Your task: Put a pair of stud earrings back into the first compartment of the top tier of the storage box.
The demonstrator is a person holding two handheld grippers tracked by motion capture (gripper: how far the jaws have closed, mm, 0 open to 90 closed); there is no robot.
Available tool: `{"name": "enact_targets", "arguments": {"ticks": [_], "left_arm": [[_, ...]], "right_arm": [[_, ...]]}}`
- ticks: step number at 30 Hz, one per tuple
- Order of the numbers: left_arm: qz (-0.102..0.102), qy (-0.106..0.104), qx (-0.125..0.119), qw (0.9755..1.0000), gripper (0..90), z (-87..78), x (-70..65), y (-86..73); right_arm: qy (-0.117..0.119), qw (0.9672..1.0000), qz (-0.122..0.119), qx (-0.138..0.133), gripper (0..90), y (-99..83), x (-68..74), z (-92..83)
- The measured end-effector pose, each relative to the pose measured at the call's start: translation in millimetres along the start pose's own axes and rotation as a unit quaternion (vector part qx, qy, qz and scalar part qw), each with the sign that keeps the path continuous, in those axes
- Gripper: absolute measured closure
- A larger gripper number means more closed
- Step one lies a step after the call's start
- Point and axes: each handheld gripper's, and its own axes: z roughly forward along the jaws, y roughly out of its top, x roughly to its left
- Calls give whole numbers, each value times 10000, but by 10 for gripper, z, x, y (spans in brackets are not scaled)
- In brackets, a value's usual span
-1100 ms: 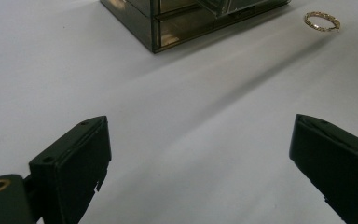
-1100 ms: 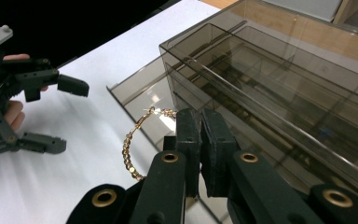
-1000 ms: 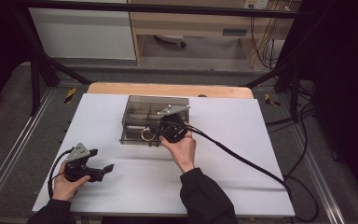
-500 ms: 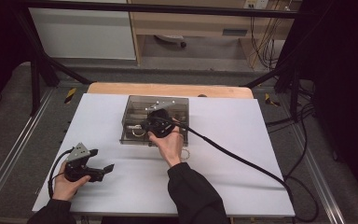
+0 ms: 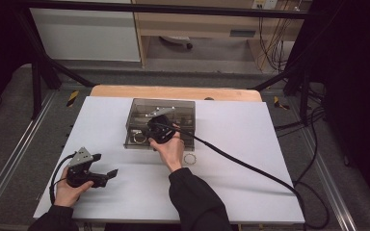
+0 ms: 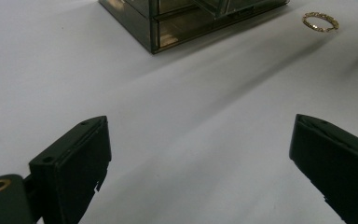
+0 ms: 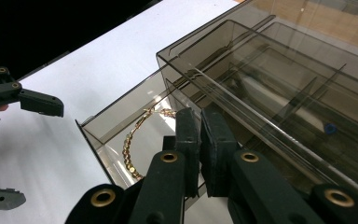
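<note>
White table (image 5: 250, 159): smoky organizer box's (image 5: 173, 109) open drawer (image 7: 103, 122) holds gold chain (image 7: 131, 144).

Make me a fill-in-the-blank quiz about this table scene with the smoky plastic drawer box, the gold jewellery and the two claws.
1. The right claw has its jaws ____.
2. The left claw has its jaws ____, with nothing between them.
3. A gold chain lies inside the pulled-out ____ of the smoky box.
4. A gold ring lies on the white ____, outside the box.

Missing words: shut; open; drawer; table
</note>
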Motion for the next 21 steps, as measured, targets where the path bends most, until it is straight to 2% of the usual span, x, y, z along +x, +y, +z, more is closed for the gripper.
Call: {"name": "enact_targets", "arguments": {"ticks": [3, 7, 10, 12, 13, 15, 16, 17, 18, 19, 20, 21], "left_arm": [[10, -6, 16, 10000, 50, 1, 1, 0], [4, -3, -4, 10000, 50, -2, 1, 1], [3, 4, -2, 10000, 50, -4, 2, 1], [3, 3, -1, 10000, 50, -4, 0, 1], [8, 2, 1, 10000, 50, -2, -3, 2], [9, 0, 6, 10000, 50, -1, -3, 2], [13, 0, 10, 10000, 50, 0, -4, 2], [14, 1, 17, 10000, 50, 2, -3, 1], [14, 1, 17, 10000, 50, 2, -3, 1], [12, 4, 21, 10000, 50, 3, -3, 1], [12, 4, 21, 10000, 50, 3, -3, 1], [14, 4, 22, 10000, 50, 3, -3, 1]], "right_arm": [[79, 10000, 32, -28, 818, 3, 1, -4], [73, 9999, 4, -74, 782, 19, 8, -50], [18, 9997, -163, -193, 706, 58, 42, -190], [28, 9996, -166, -220, 683, 63, 45, -221], [14, 9995, -201, -244, 619, 77, 53, -318], [40, 9993, -208, -292, 573, 74, 45, -408], [40, 9993, -208, -292, 573, 74, 45, -408], [67, 9993, -194, -316, 508, 60, 27, -491], [67, 9993, -194, -316, 508, 60, 27, -491], [27, 9993, -238, -290, 452, 40, 4, -573], [27, 9993, -238, -290, 452, 40, 4, -573], [-1, 9992, -250, -323, 400, 8, -26, -652]]}}
